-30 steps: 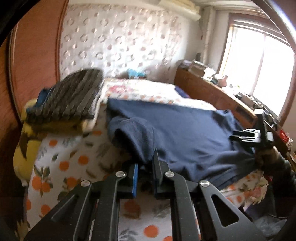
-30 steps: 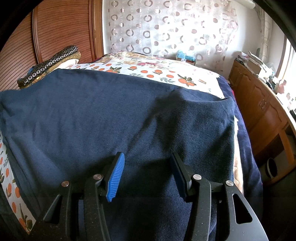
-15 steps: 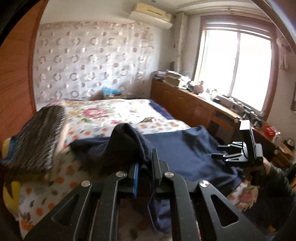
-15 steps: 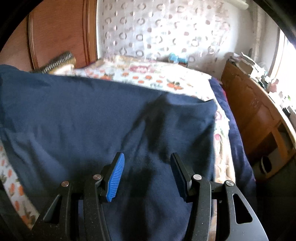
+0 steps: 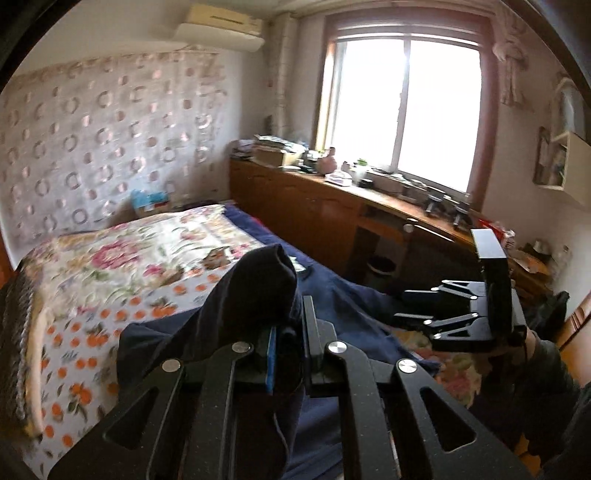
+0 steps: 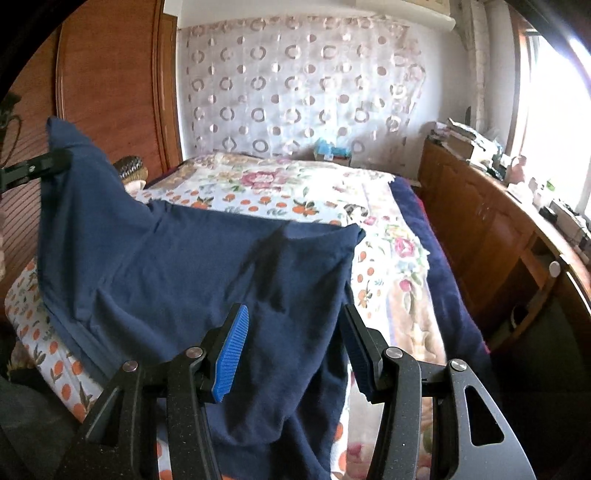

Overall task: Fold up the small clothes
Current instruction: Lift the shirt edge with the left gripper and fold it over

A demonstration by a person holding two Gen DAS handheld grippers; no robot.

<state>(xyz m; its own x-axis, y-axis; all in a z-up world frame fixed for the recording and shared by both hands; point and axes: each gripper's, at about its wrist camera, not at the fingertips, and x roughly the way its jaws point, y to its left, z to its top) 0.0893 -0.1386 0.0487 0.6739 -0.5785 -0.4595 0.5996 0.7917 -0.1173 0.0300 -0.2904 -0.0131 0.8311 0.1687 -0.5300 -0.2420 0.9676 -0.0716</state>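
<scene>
We see a bedroom with a bed (image 6: 321, 192) under a floral, orange-dotted cover. Behind it hangs a pale curtain (image 6: 295, 92) patterned with rings. A wooden panelled wardrobe (image 6: 110, 81) stands on the left. A long wooden cabinet (image 5: 314, 206) with cluttered top runs beneath a bright window (image 5: 402, 110), and an air conditioner (image 5: 221, 26) sits high on the white wall.

Garment: a plain navy-blue fabric garment (image 6: 192, 266) is seen.
Bed cover: a white bedspread printed with orange fruit and pink flowers (image 6: 314, 188) is seen.
Curtain: a pale curtain patterned with rings (image 6: 295, 85) is seen.
Tool pads: a ribbed bright-blue rubber pad (image 6: 232, 352) is shown on the black right tool (image 6: 291, 350).
Cabinet: a brown wooden cabinet (image 5: 314, 214) is shown.
</scene>
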